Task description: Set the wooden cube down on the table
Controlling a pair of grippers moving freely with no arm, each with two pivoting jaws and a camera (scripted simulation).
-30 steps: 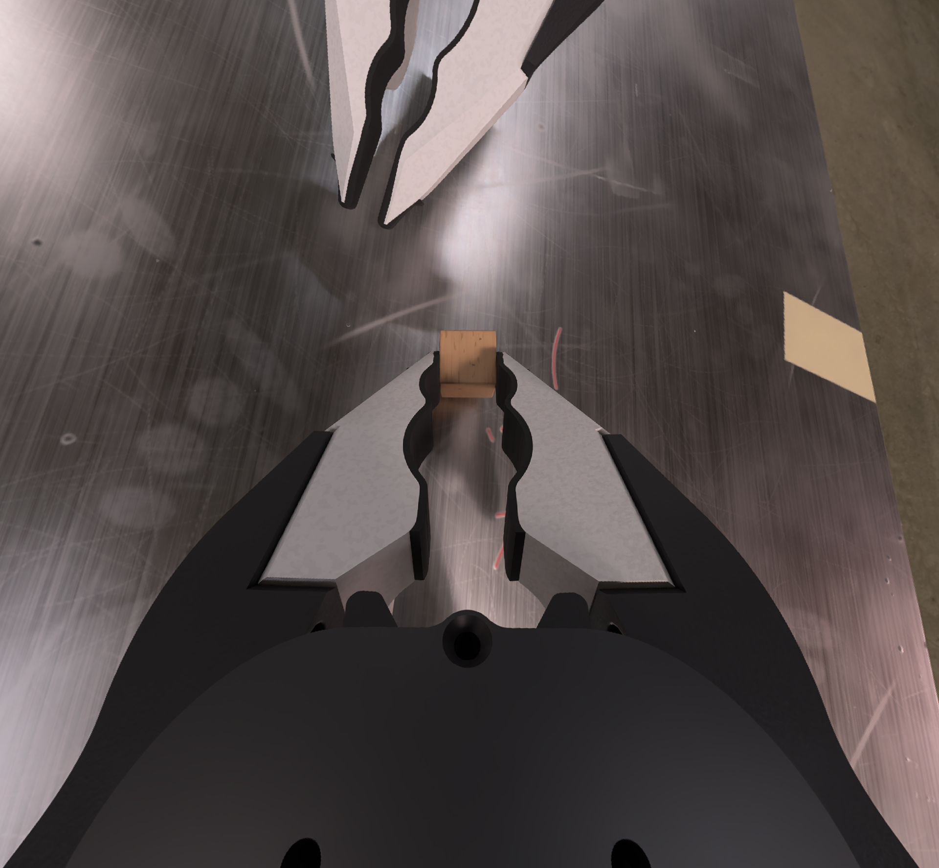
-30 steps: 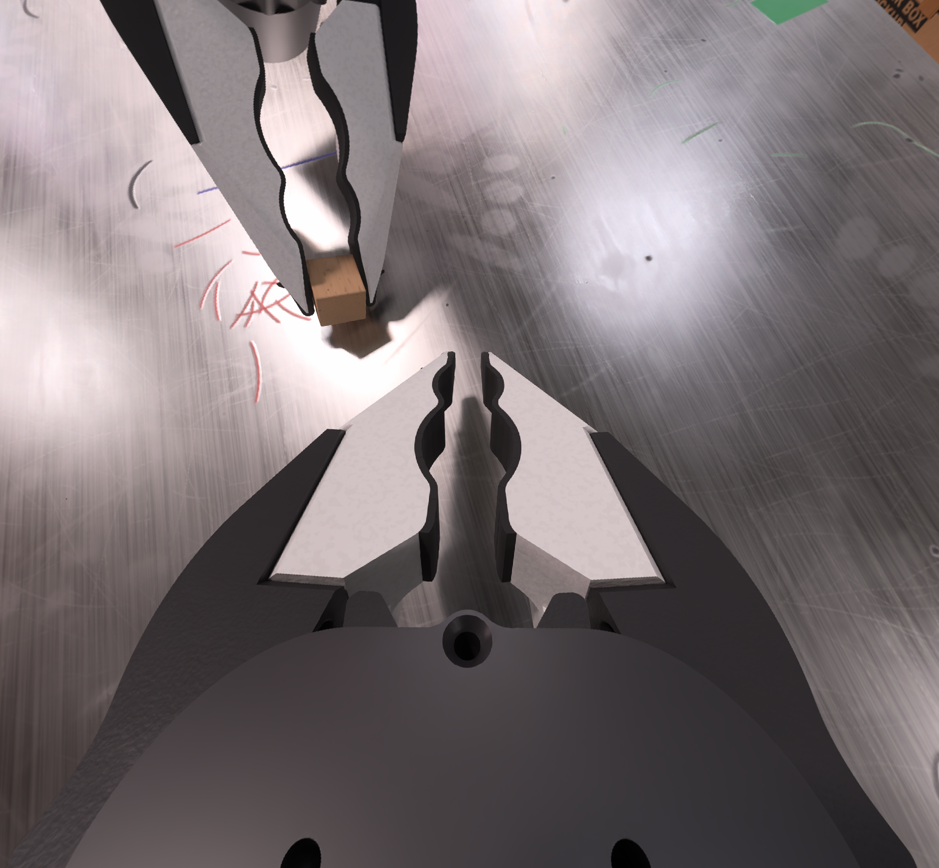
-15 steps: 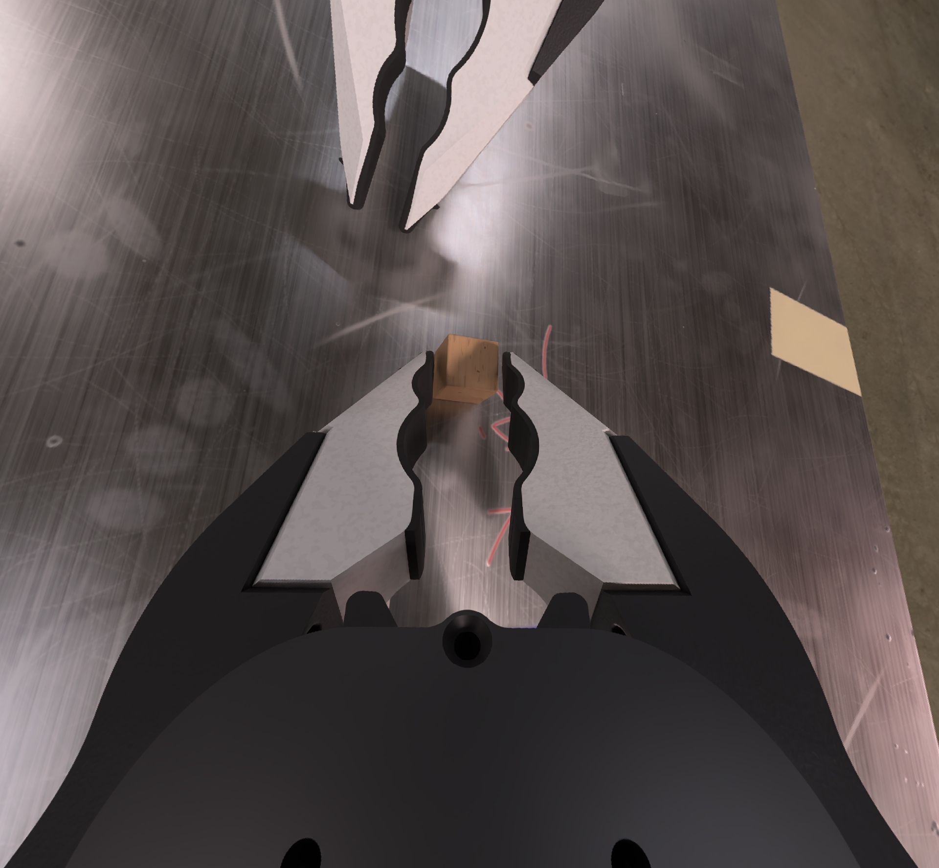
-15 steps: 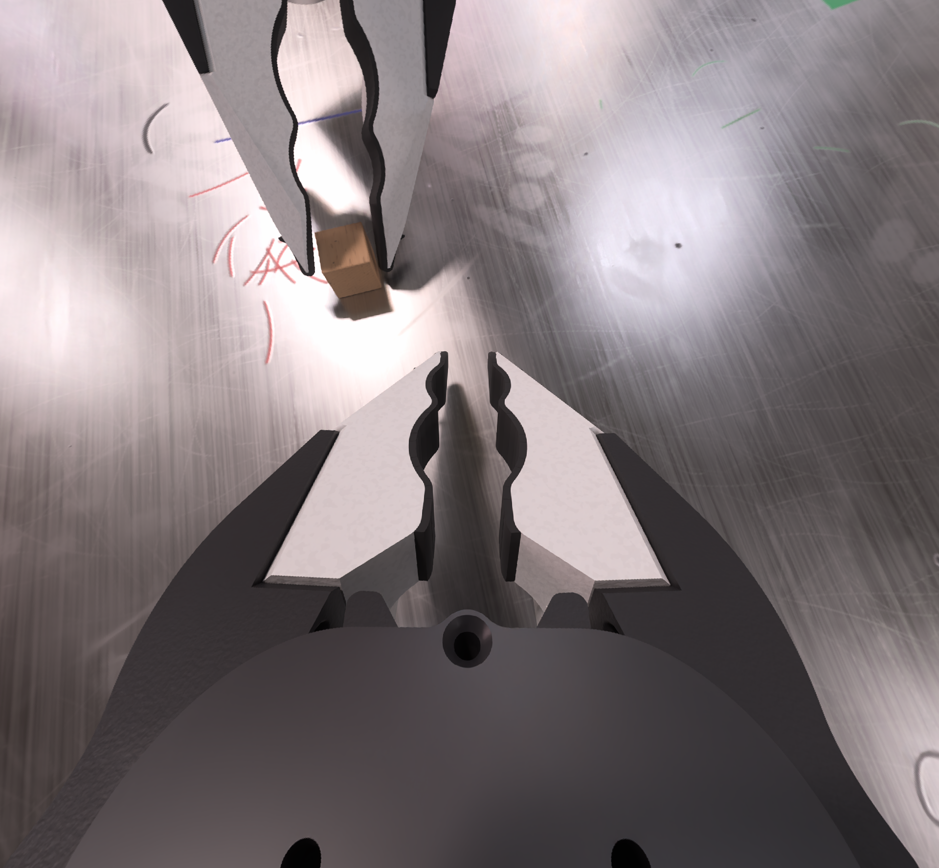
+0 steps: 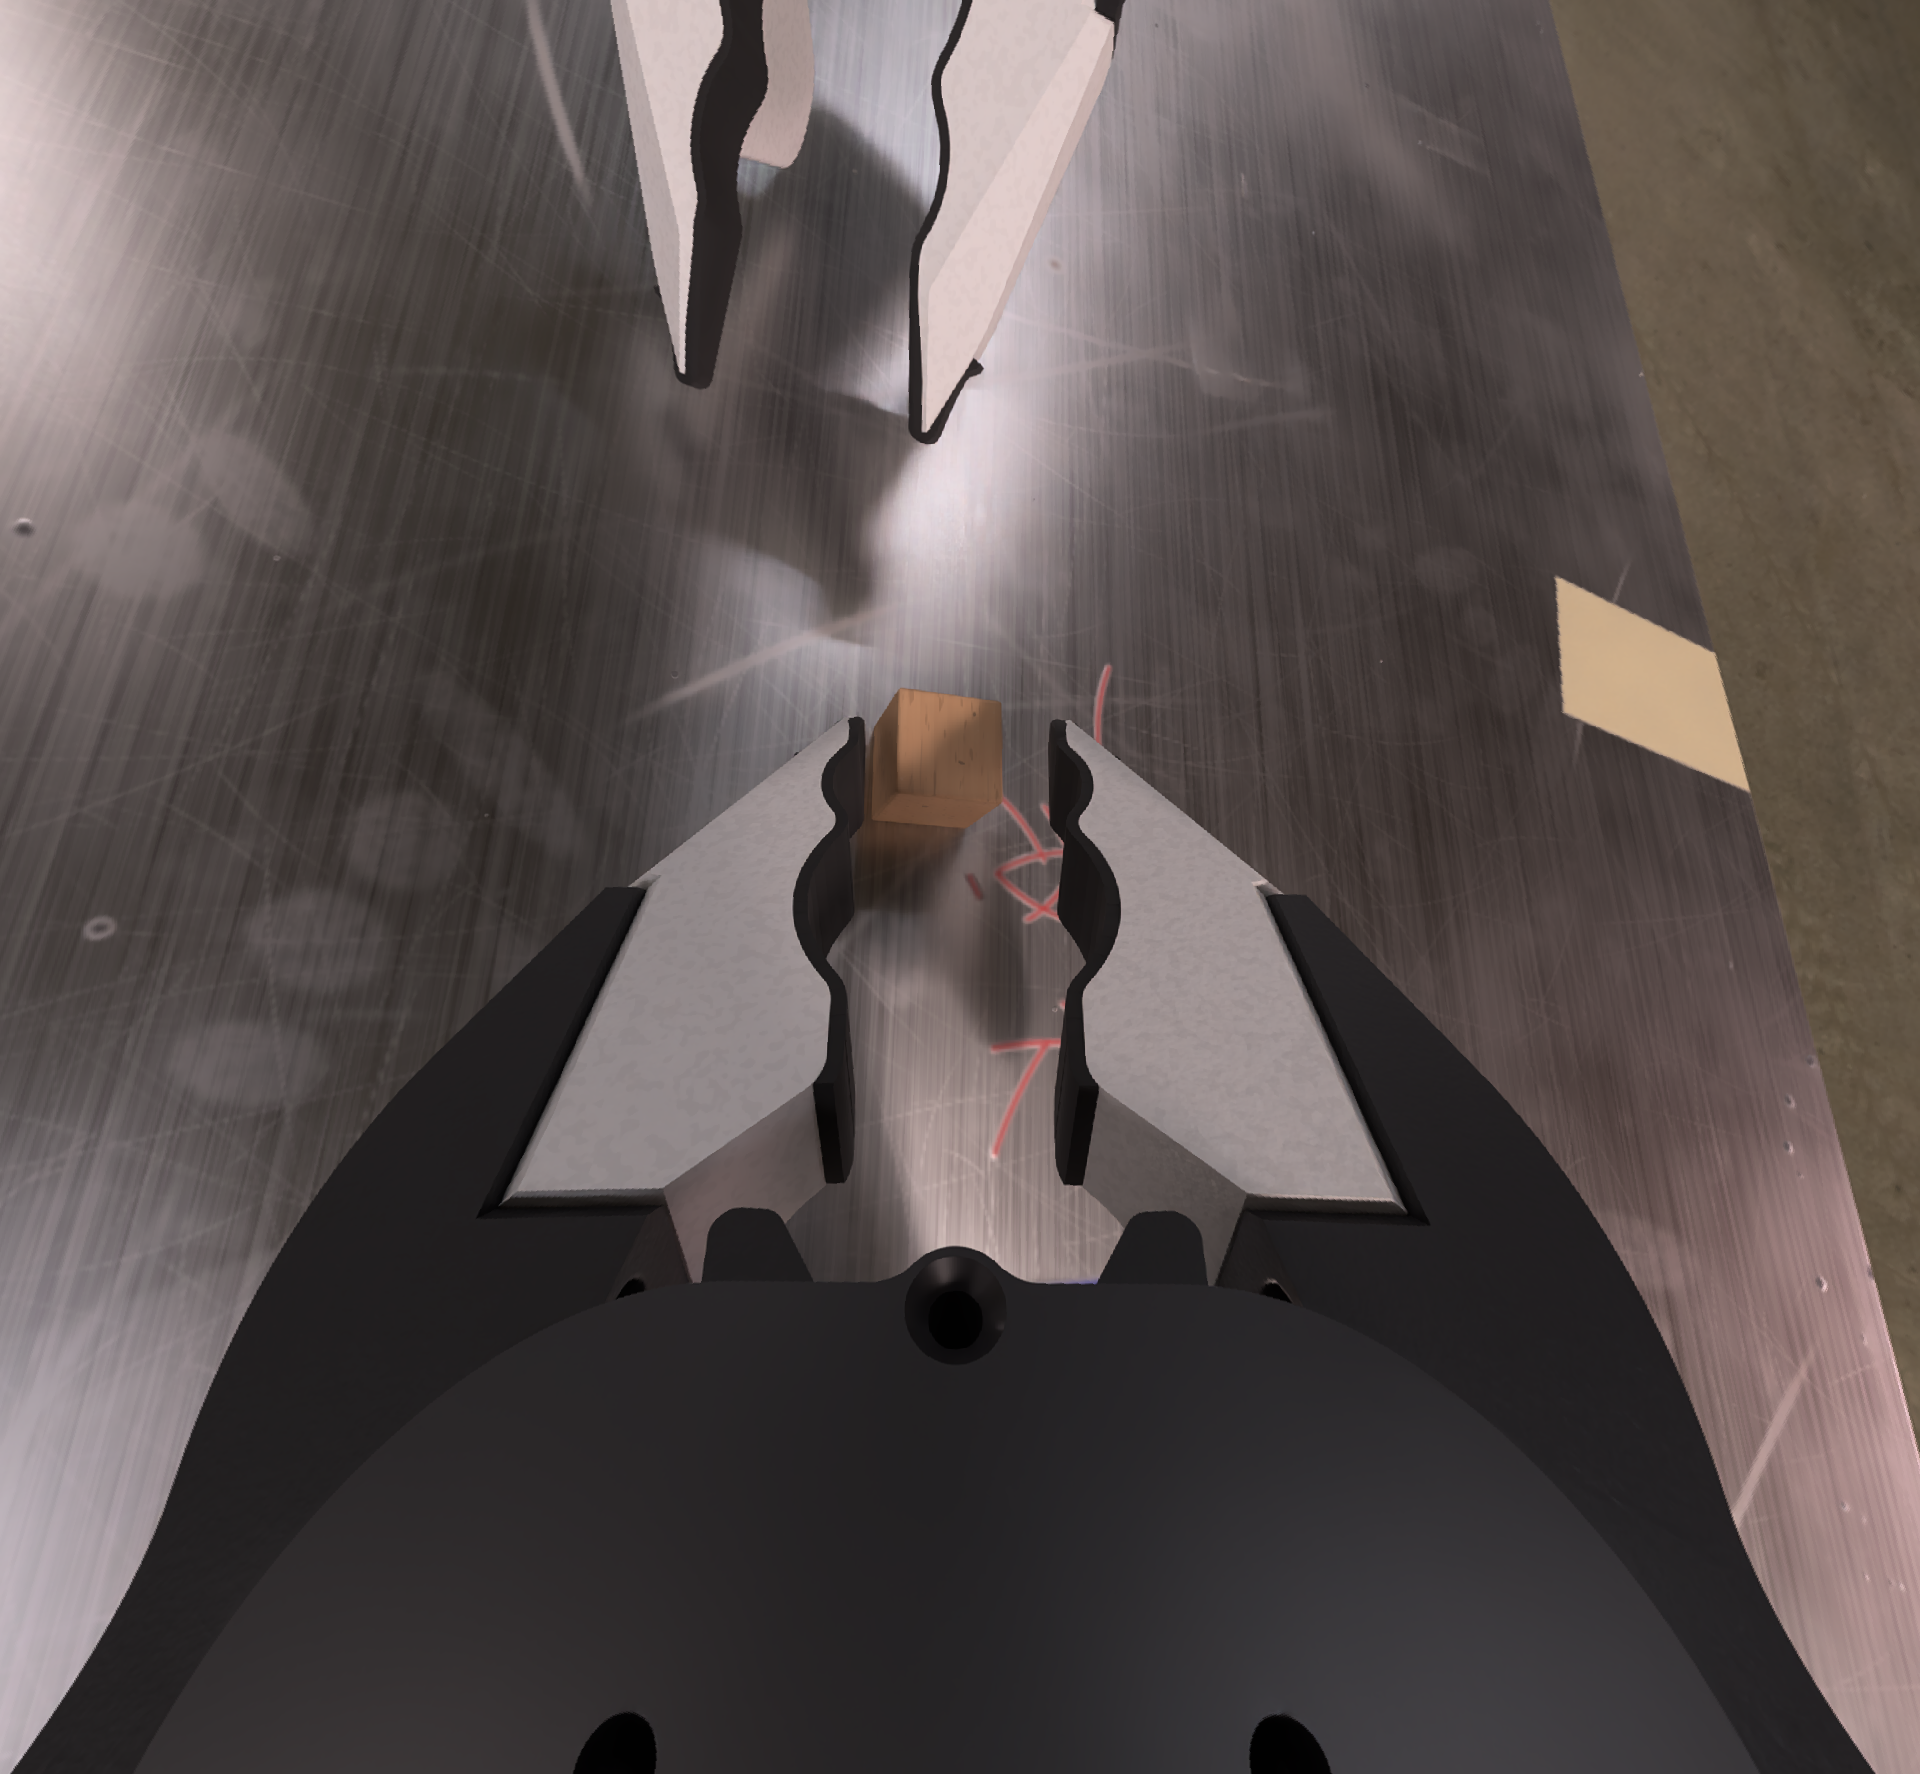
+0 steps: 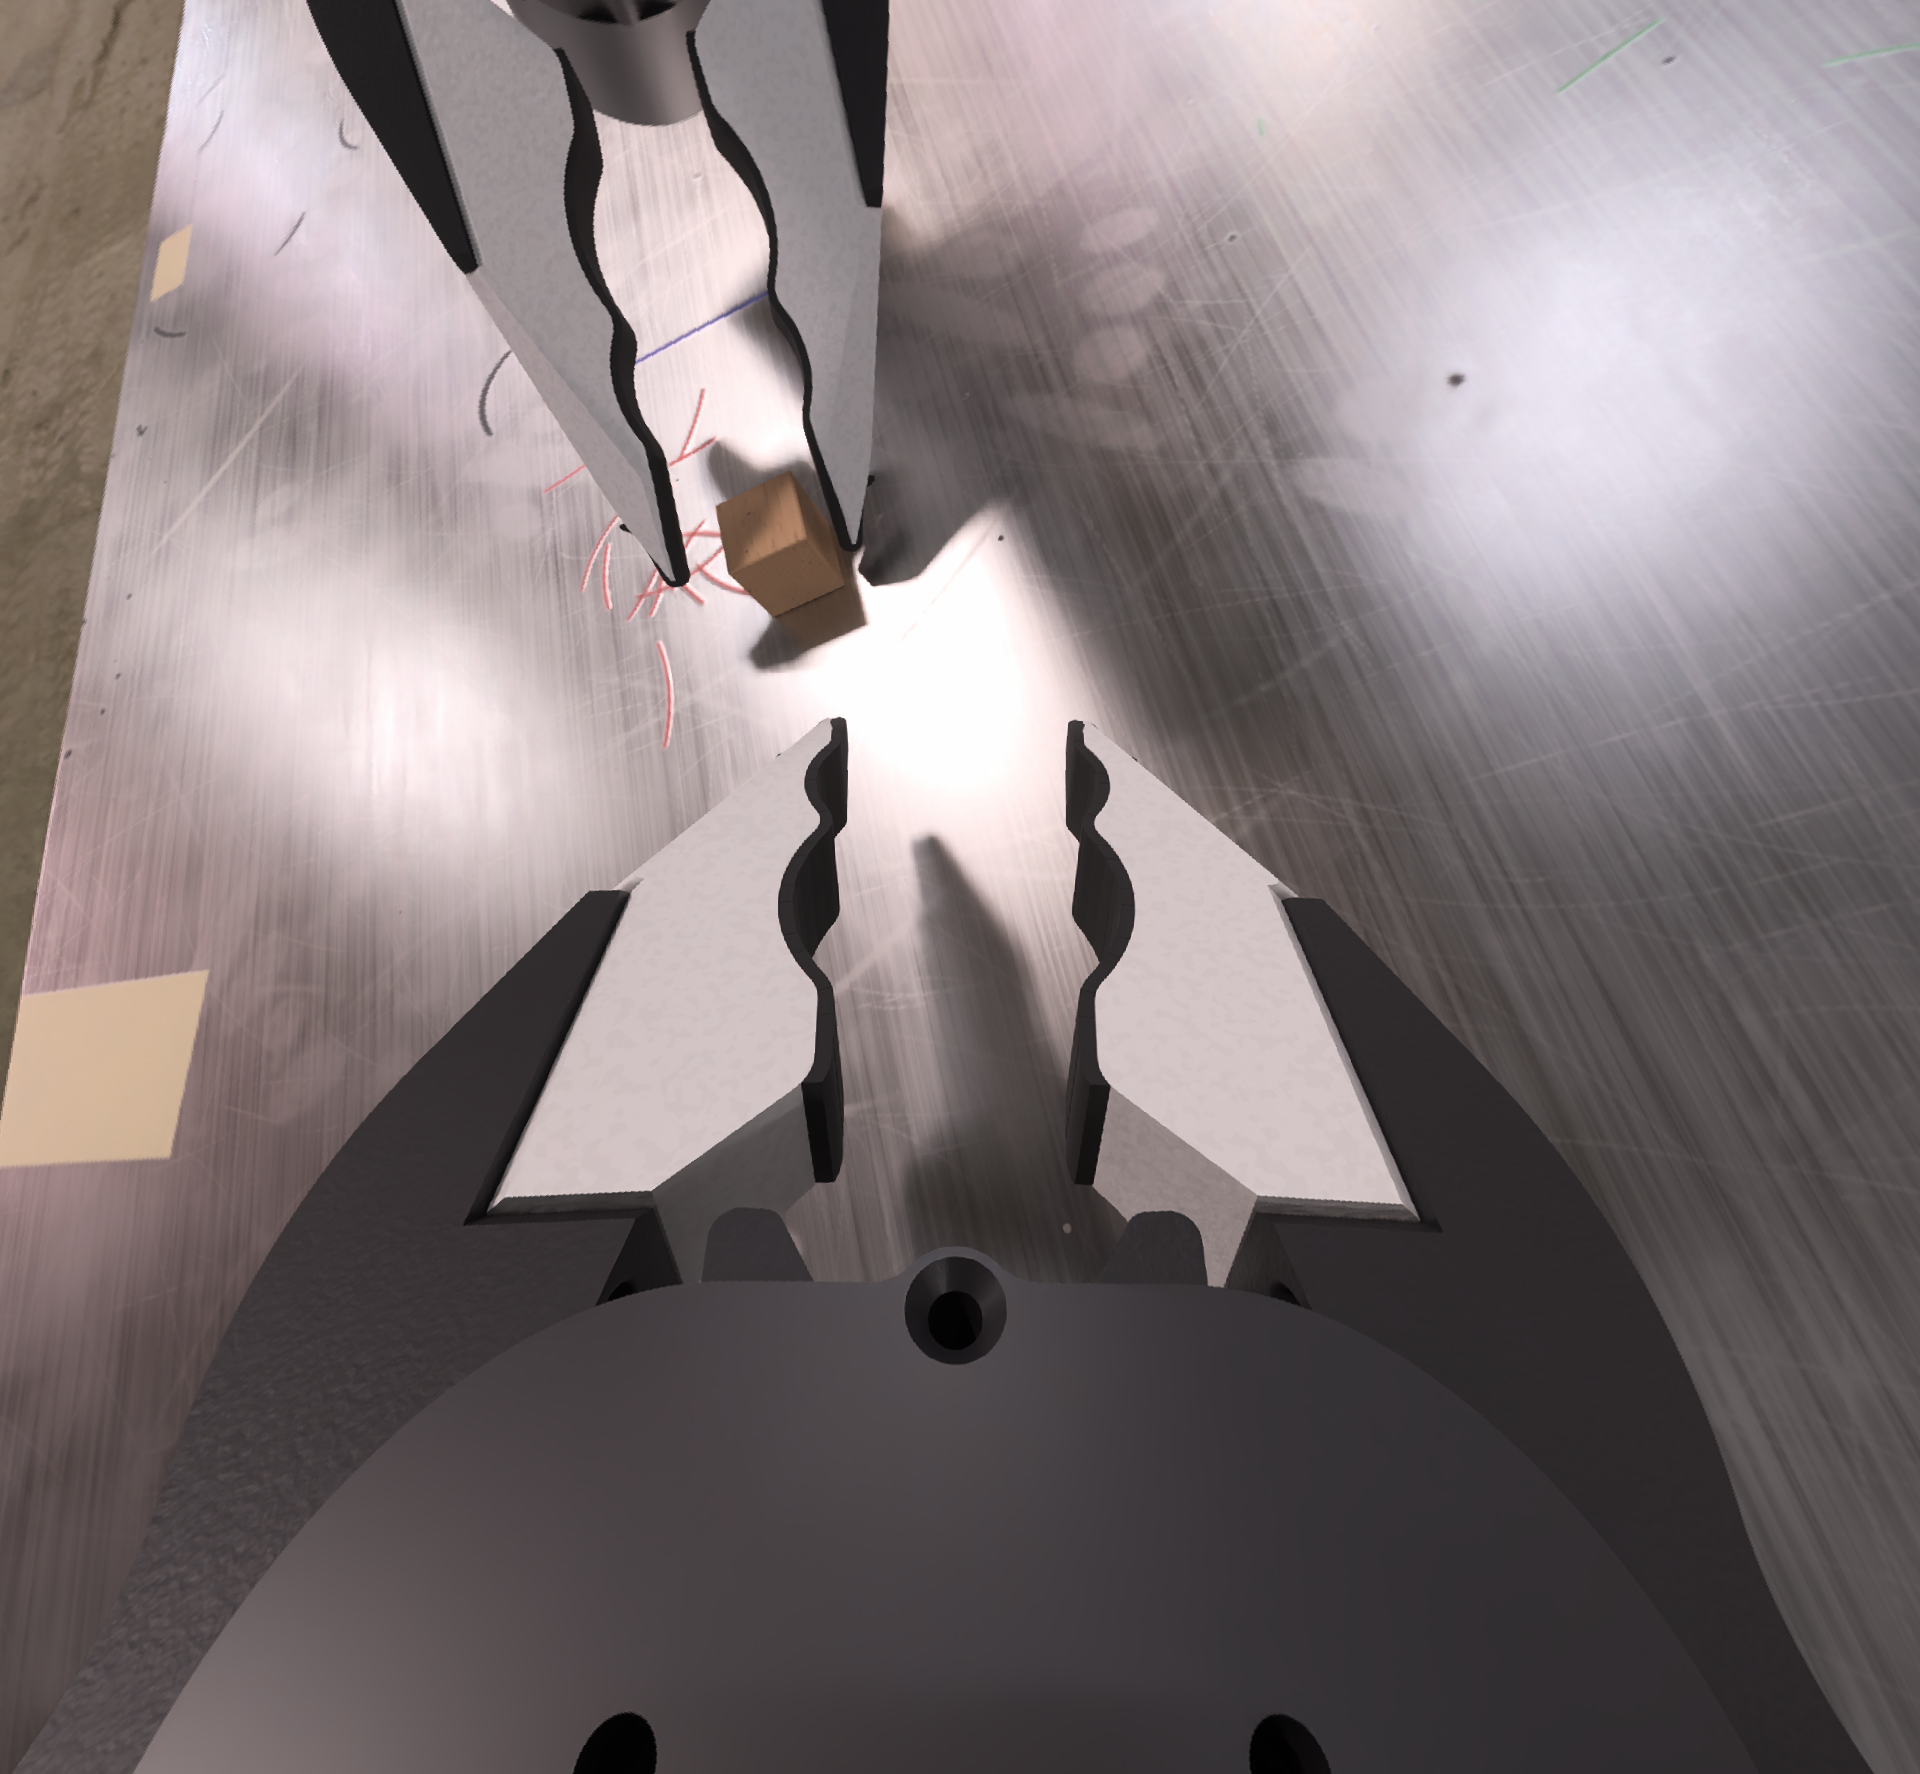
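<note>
The small wooden cube (image 5: 935,768) sits on the brushed metal table (image 5: 416,581), a little turned, between the tips of my left gripper (image 5: 956,732). The left gripper is open: the cube lies close against one finger and a clear gap separates it from the other. In the right wrist view the cube (image 6: 784,545) rests on its own reflection beneath the left gripper (image 6: 761,555). My right gripper (image 6: 956,727) is open and empty, a short way from the cube, pointing at it. It also shows in the left wrist view (image 5: 810,399), beyond the cube.
Red scratch marks (image 5: 1023,893) lie on the table beside the cube. Tan patches (image 5: 1642,685) (image 6: 104,1064) lie near the table's edge. Brown floor (image 5: 1766,166) shows past that edge.
My left gripper has opened and let go of the cube, which now stands on the table. My right gripper has opened wider and shifted a little.
</note>
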